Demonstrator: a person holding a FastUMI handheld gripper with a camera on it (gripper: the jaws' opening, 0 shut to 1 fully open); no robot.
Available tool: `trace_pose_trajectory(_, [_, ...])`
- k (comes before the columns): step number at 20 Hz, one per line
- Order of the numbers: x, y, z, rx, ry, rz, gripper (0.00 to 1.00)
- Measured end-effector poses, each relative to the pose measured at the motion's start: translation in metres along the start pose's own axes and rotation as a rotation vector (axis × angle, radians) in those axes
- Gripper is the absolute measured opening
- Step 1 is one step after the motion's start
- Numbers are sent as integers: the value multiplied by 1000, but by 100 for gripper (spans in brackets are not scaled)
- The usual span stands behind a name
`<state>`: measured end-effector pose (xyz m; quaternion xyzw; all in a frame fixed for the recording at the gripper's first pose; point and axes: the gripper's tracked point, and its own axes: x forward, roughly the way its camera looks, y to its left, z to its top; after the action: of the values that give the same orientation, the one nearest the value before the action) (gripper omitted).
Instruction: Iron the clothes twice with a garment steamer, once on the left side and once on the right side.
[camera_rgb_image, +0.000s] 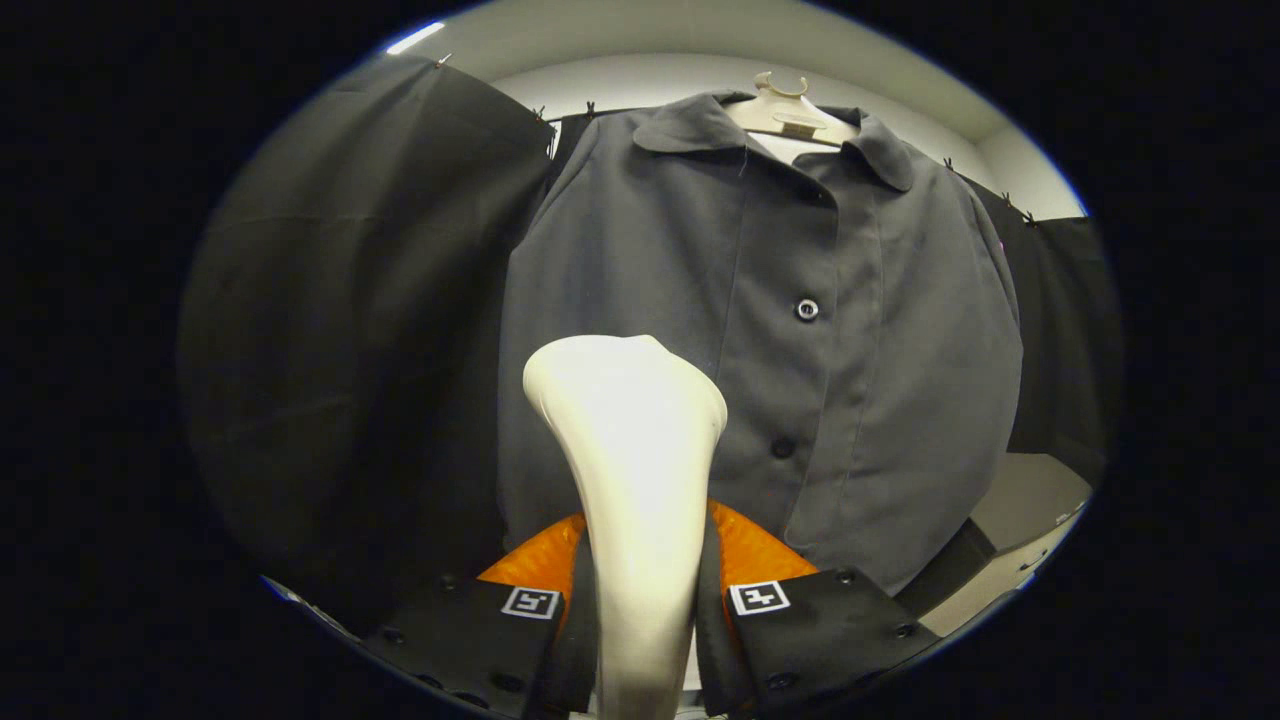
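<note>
From my remote seat, my gripper (640, 600) has both fingers clamped on the cream plastic garment steamer's (630, 440) handle, its flared head raised before the left front of the dark grey buttoned shirt (850, 330) hanging on a pale hanger (790, 110).

Shirt (760, 330) hem behind steamer (635, 470).

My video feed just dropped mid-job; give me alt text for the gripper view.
The gripper is shut on a white garment steamer, its jaws pressing the handle from both sides, head raised toward a dark grey button-up shirt. The shirt hangs on a pale hanger before black cloth.
</note>
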<state>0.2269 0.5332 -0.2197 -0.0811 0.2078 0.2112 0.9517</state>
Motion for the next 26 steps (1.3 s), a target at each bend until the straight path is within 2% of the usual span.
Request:
trace_pose_trajectory(6, [-3, 21, -92, -31, 150, 31, 48])
trace_pose_trajectory(10, [-13, 28, -103, -32, 187, 49, 48])
trace_pose_trajectory(13, [-28, 20, -83, -26, 144, 54, 48])
trace_pose_trajectory(17, [-64, -7, -27, 1, 41, 29, 48])
trace_pose_trajectory(21, [-126, -51, 39, 29, -76, -5, 48])
trace_pose_trajectory(26, [-201, -100, 80, 53, -193, -46, 48])
